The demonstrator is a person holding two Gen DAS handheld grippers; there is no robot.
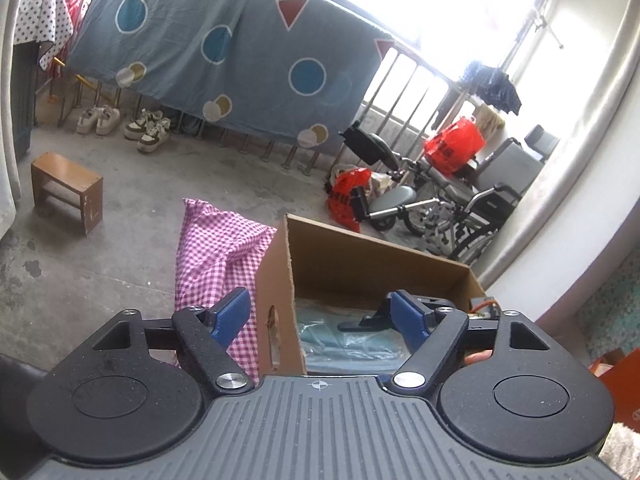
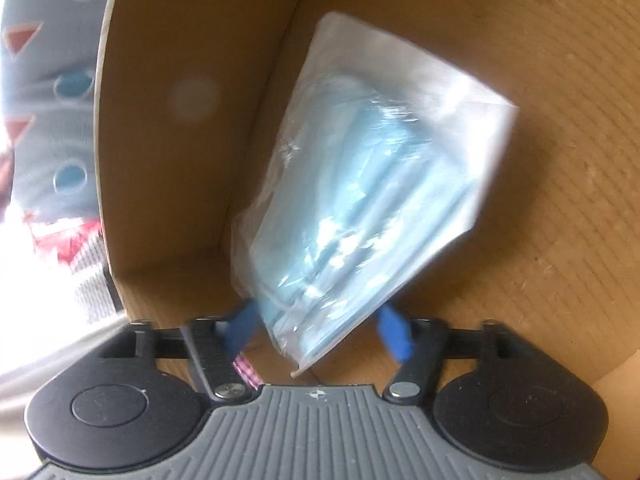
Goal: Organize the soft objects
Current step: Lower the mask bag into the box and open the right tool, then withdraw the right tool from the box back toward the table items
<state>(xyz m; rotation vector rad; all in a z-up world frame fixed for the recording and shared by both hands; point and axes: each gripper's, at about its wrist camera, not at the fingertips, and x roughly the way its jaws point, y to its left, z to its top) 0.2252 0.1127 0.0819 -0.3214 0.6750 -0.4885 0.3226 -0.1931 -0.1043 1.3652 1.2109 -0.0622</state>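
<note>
1. Left hand-held gripper [image 1: 322, 312] – fingers spread wide, holding nothing. It hovers above the near wall of the cardboard box [image 1: 276, 280], one blue finger outside it, one over the inside.
2. Pink checked cloth [image 1: 212, 248] – draped just outside the box's left wall, touching it. Judged light and limp; it will sag and trail, so pinch a bunched fold, not a single edge.
3. The box stands open-topped. Inside, on the bottom, lies a plastic packet [image 1: 340, 336] of pale blue soft goods.
4. Right wrist view: the same packet [image 2: 360, 184] sits tilted in the box [image 2: 180, 160], one end toward the left wall. Picture blurred – what the blue stuff is I cannot tell.
5. Packet judged light, squashy, with slick film; a grip across the thick middle should hold better than the thin sealed rim.
6. Right hand-held gripper [image 2: 318, 334] – released, fingers apart on either side of the packet's near corner, not clamping it. A scrap of pink check shows below its left finger.
</note>
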